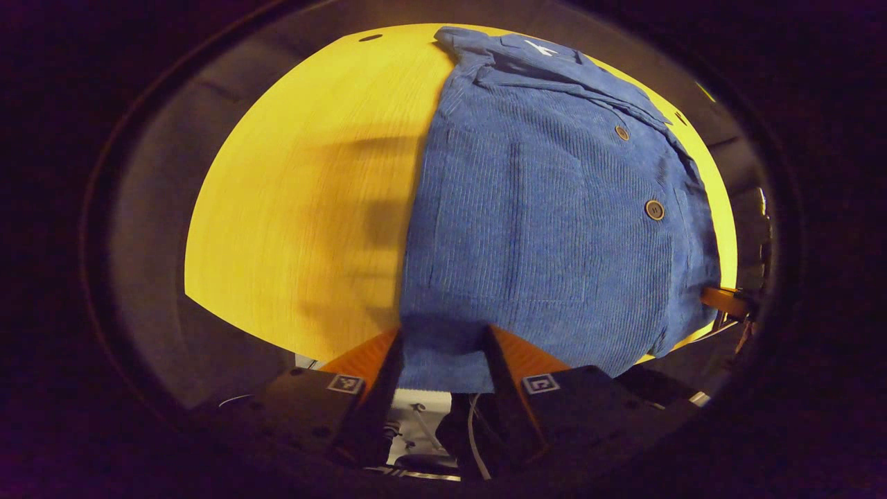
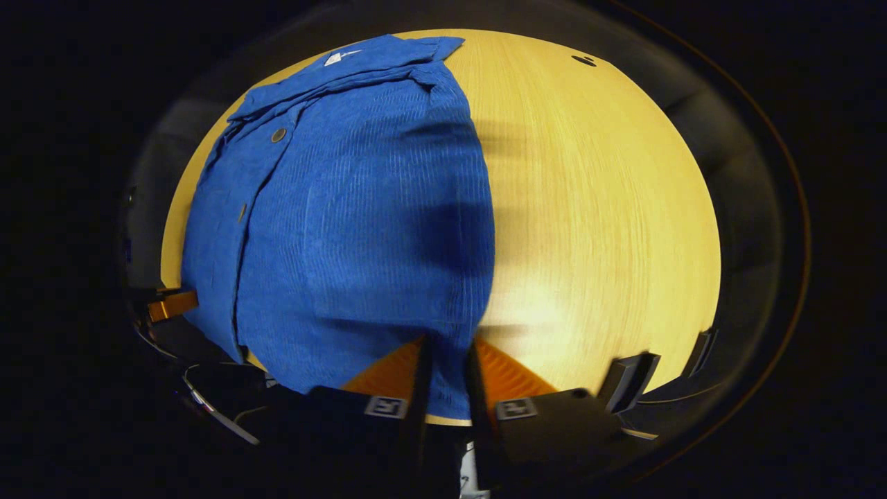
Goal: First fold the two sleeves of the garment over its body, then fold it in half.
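Note:
A blue corduroy shirt [image 1: 554, 229] [image 2: 346, 222] lies front up on the yellow table [image 1: 312, 208] [image 2: 603, 208], its collar [image 1: 540, 52] [image 2: 360, 55] at the far end. Brown buttons [image 1: 654, 209] run down its front. Both side edges run straight, with the sleeves out of sight. My left gripper [image 1: 442, 346] holds the near hem at one corner, with cloth filling the gap between its fingers. My right gripper [image 2: 447, 353] is shut on the hem at the other corner, its jaws closer together. Each gripper also shows at the far hem corner in the other's view [image 1: 724, 301] [image 2: 172, 305].
Bare tabletop stretches beside the shirt on each outer side. A small dark hole [image 1: 370, 37] [image 2: 584, 60] marks the far table edge. Black brackets [image 2: 627, 378] stand at the near table edge to the right of my right gripper. Grey floor surrounds the table.

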